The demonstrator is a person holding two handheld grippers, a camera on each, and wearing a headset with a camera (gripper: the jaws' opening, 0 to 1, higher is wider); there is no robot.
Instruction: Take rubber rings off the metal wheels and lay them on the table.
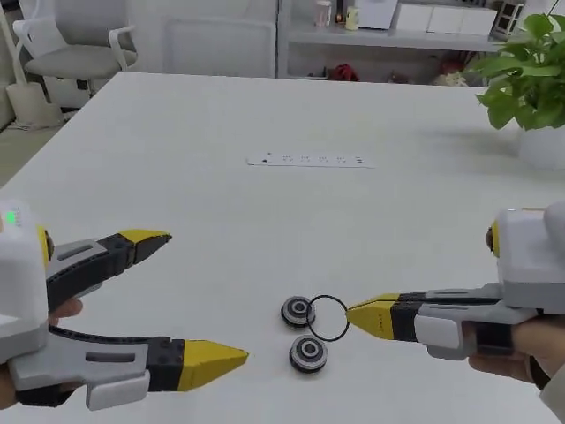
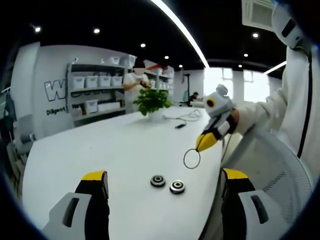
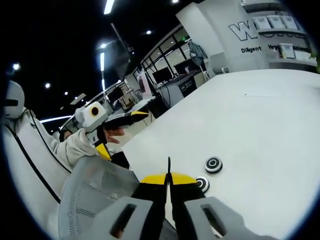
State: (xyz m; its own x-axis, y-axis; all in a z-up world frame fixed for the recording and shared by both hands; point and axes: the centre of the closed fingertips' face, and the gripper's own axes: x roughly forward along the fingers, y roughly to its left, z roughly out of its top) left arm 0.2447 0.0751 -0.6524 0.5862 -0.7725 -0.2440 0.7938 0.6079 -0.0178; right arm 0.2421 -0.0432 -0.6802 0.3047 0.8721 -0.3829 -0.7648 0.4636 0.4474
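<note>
The right gripper (image 1: 351,315) has its jaws pinched tight on a thin black rubber ring (image 1: 328,297), held just beside the two metal wheels (image 1: 298,311) on the white table (image 1: 265,221). The next move is probably to lower it and let go. The left gripper (image 1: 207,296) gapes wide, holding nothing.

White table (image 1: 265,115), shelves (image 1: 388,35), chair (image 1: 79,53) behind.
</note>
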